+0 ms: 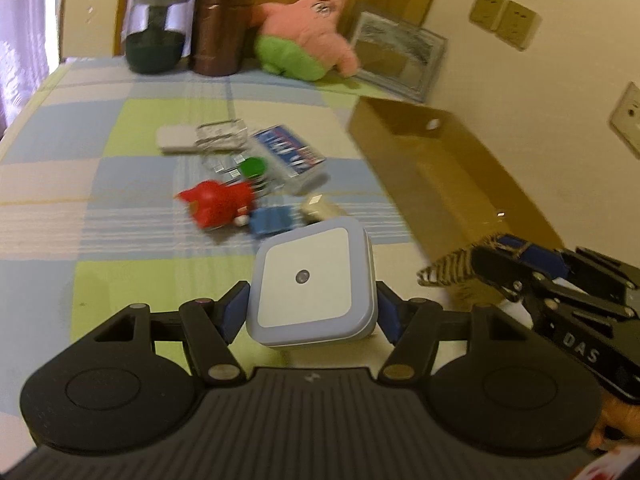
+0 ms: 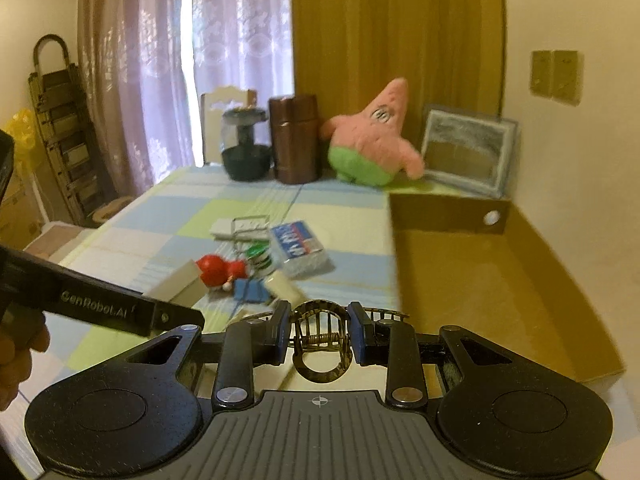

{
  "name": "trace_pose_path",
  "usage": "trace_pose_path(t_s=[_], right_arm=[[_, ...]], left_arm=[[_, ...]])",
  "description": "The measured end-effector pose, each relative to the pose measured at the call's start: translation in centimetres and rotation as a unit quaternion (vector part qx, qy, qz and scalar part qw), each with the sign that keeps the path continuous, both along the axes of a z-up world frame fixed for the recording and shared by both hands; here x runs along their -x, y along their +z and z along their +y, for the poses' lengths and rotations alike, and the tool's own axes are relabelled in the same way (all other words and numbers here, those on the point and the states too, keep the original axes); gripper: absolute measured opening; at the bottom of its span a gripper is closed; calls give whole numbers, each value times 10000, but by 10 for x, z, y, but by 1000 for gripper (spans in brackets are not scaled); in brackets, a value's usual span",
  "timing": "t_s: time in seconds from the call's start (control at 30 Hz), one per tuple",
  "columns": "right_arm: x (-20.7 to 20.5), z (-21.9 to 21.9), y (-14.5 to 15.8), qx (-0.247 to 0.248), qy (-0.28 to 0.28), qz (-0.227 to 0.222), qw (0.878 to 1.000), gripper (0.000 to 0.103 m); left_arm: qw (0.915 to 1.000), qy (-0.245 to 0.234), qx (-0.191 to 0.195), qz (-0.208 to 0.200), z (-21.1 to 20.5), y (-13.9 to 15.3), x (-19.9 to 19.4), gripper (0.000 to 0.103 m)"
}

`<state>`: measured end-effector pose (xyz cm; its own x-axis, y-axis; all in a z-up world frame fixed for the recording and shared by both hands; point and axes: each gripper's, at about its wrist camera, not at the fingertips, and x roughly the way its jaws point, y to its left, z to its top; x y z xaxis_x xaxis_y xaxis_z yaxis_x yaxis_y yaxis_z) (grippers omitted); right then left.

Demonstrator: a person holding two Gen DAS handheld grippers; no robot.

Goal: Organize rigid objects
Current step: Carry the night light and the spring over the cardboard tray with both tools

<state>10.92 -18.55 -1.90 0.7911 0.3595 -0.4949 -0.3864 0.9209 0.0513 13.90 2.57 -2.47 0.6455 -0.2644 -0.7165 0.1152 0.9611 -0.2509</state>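
— What has the left gripper got?

— A square pale-blue night light with a white face, pinched by its sides between the blue pads and held clear above the checked tablecloth.

— And the right gripper?

— Its jaws are drawn in narrow on a striped hair claw clip, held just beside the near corner of the open cardboard box.

— Where is the rest of the stuff?

— In a loose heap mid-table, left of the box: a red toy figure, a blue binder clip, a green-capped bottle, a blue-labelled clear case and a white block. A pink star plush leans at the far end
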Motion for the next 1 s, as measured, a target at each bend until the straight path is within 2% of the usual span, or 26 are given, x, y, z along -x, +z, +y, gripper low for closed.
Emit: trace_pose_path(t_s=[0.2,0.43,0.73,1.0], right_arm=[[-5,-46,17,42,-347,-61,9994,27],[-21,-103,28,112,-666,81,9977,27],[-47,-153,24,276,-785,452,9955,27],[-60,-175,11,381,-776,616,9943,27]], left_arm=[[9993,-305,57,-188,-49,22,-2,61],[9975,-651,84,-260,-102,34,-16,61],[9955,-932,50,-137,-153,24,-41,61],[9951,-988,-53,20,-175,5,-53,61]])
